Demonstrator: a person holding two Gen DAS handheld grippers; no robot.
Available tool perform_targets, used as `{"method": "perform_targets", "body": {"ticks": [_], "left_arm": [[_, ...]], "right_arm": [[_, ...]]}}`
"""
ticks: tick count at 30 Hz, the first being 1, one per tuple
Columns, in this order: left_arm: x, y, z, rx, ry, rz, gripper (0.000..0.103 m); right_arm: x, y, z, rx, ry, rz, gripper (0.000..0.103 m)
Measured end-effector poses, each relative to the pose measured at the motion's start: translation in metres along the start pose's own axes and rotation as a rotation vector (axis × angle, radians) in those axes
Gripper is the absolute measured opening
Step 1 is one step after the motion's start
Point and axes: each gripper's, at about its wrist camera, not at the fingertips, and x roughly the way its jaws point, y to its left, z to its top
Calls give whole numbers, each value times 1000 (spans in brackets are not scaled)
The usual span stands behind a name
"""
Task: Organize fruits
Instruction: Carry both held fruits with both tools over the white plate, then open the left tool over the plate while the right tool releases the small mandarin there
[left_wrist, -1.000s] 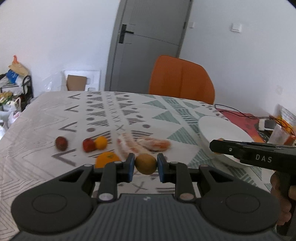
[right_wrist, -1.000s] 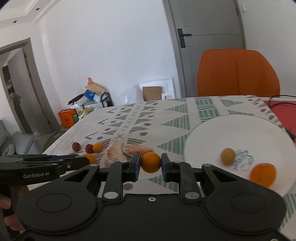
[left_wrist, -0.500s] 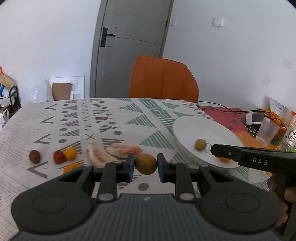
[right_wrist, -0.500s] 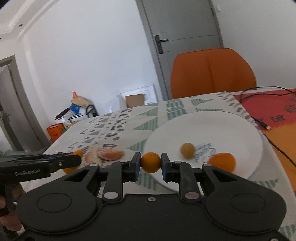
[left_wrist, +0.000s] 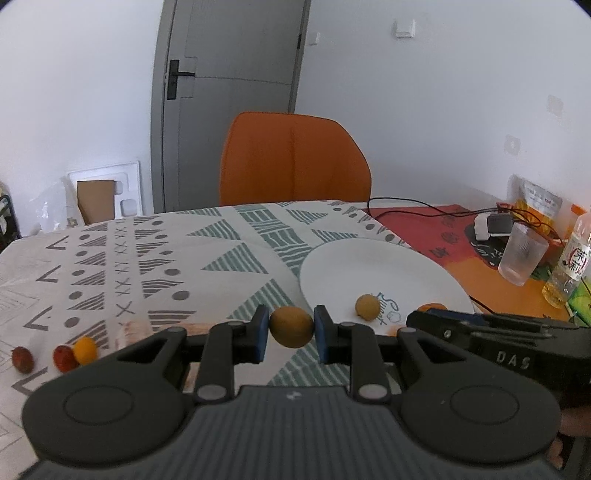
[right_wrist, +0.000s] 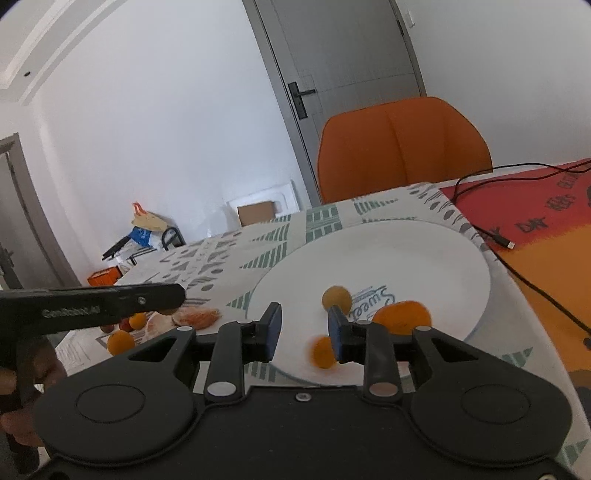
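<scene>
the plate (left_wrist: 373, 258) sits on the table (left_wrist: 155, 258) near its right side, with three fruits on it. small fruits (left_wrist: 66, 356) lie by the left edge. a chair (left_wrist: 295, 158) stands behind the table.

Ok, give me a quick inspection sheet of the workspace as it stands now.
Surface: patterned tablecloth, red-orange mat beside it.
Job's things: white plate holds a brown fruit and an orange; small orange fruit blurred below the right fingers; peeled segments and small red and orange fruits off the plate.
Clutter: glass, bottle.
Grippers: left gripper shut on a brown round fruit; right gripper opening, nothing between.
Cables: black cable across the mat.
Surroundings: orange chair, grey door.
</scene>
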Motion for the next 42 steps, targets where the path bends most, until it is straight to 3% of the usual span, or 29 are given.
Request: {"method": "perform_targets", "body": {"ticks": [4,6,11,14,20,24,33,36,38,42], "left_arm": [[9,-7,1,20,18,-4,25],[13,-9,3,31,24,-4,25],[22,-18,8,42,24,-5,25],[29,-26,10,56,28,-13,25],[45,-40,12,77,49,-38,25],[49,-46,13,88,48,-45,25],[35,-31,16,47,36,12,29],[26,-24,16,40,29,34,39],[21,-19,16,32,25,58,53],[8,-5,17,-6,8,98,71]], "right_arm": [[-2,-14,0,56,-45,-3,32],[-3,-18,-1,75,-63,7,43],[0,-24,-1,99,-45,31,47],[-5,-25,-2,95,-52,30,55],[-7,-28,-4,92,-47,-7,56],[-8,-30,-4,103,-49,-11,62],[-3,-27,-5,92,-38,-11,63],[-2,-26,-5,90,-36,-6,66],[-1,-23,-4,82,-30,-9,67],[-2,-14,-2,64,-21,-2,67]]}}
